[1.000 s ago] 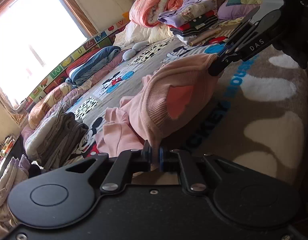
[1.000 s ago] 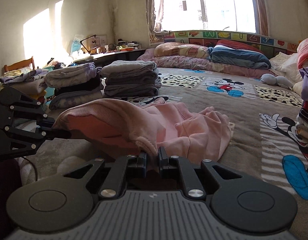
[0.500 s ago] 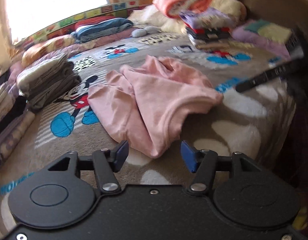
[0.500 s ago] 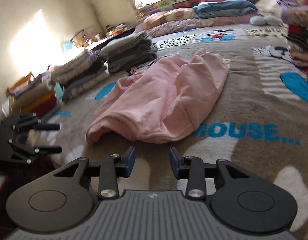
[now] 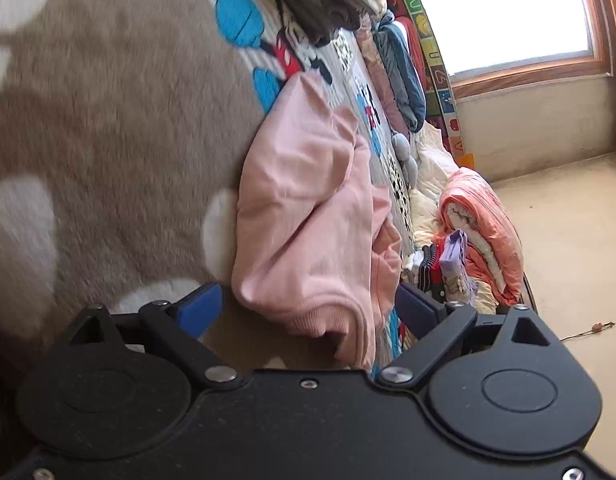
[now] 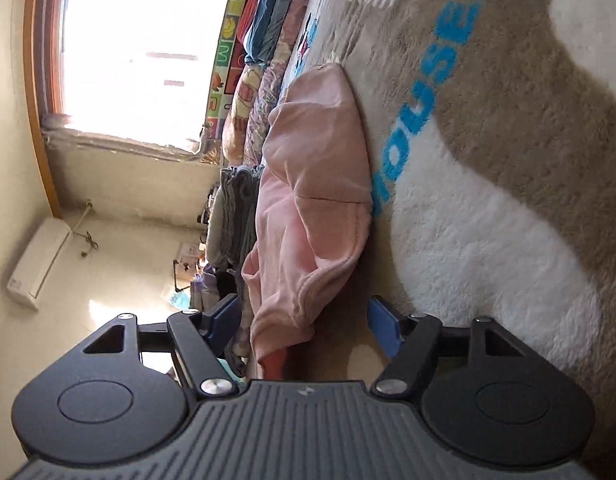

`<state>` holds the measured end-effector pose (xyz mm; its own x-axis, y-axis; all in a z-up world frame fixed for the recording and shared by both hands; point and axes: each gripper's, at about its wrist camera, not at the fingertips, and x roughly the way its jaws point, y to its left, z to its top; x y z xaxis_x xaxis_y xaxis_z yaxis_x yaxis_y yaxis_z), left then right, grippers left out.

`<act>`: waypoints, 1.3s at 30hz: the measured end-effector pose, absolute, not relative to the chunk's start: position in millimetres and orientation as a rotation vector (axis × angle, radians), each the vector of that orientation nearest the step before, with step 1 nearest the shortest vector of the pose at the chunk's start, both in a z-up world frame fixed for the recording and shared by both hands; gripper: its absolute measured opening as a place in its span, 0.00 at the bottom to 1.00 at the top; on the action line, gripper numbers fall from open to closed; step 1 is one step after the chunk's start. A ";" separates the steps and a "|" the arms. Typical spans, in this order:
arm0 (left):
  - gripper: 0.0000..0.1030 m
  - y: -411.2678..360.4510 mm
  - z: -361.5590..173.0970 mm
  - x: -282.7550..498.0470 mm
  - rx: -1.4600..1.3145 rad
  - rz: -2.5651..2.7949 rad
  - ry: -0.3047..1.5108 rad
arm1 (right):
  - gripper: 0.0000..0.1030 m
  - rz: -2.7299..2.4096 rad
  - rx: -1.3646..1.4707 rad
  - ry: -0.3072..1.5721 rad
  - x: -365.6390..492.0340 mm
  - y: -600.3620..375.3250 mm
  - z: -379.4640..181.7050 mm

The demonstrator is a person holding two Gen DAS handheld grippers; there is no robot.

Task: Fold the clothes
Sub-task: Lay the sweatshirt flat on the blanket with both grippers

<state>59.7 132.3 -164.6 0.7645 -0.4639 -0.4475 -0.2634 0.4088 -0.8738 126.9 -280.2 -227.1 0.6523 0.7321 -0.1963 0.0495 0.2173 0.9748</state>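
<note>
The left gripper (image 5: 308,306), turned on its side, has its blue-padded jaws spread wide apart, one on each side of the near ribbed hem of the pink sweatshirt (image 5: 303,208), holding nothing. The sweatshirt lies in a loose, partly doubled heap on the brown and white Mickey Mouse blanket (image 5: 107,120), with a stack of folded grey clothes (image 5: 320,4) at its far end and a rolled orange quilt (image 5: 484,232) off to the right side. The right gripper (image 6: 303,320) is likewise rolled over and gaping, its jaws straddling the sweatshirt (image 6: 312,200) at the near hem without pinching it; the blue lettering on the blanket (image 6: 488,160) runs just beside the cloth, and the window (image 6: 139,48) glares at the far left. Judging by this, the step in hand is a fresh grasp of the hem at two points, ahead of another fold. The next move likely calls for each gripper to slide forward so one layer edge sits between the pads, then to clamp firmly; catching both layers or only the ribbing could drag the heap askew.
</note>
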 end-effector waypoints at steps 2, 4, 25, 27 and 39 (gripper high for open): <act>0.83 127.6 -171.6 64.1 -1.172 -0.136 0.741 | 0.66 0.527 1.310 0.762 133.8 -274.9 -233.0; 0.75 125.7 -174.7 71.7 -1.171 -0.125 0.736 | 0.56 0.514 1.337 0.771 140.7 -269.6 -238.8; 0.03 116.4 -178.4 64.3 -0.818 -0.125 0.740 | 0.12 0.495 1.151 0.777 150.0 -278.6 -232.2; 0.04 122.4 -186.2 63.2 -0.857 -0.136 0.754 | 0.11 0.466 1.106 0.793 143.8 -282.5 -233.0; 0.34 148.7 -180.5 90.9 -0.886 -0.086 0.724 | 0.32 0.427 0.767 0.628 120.8 -289.1 -196.0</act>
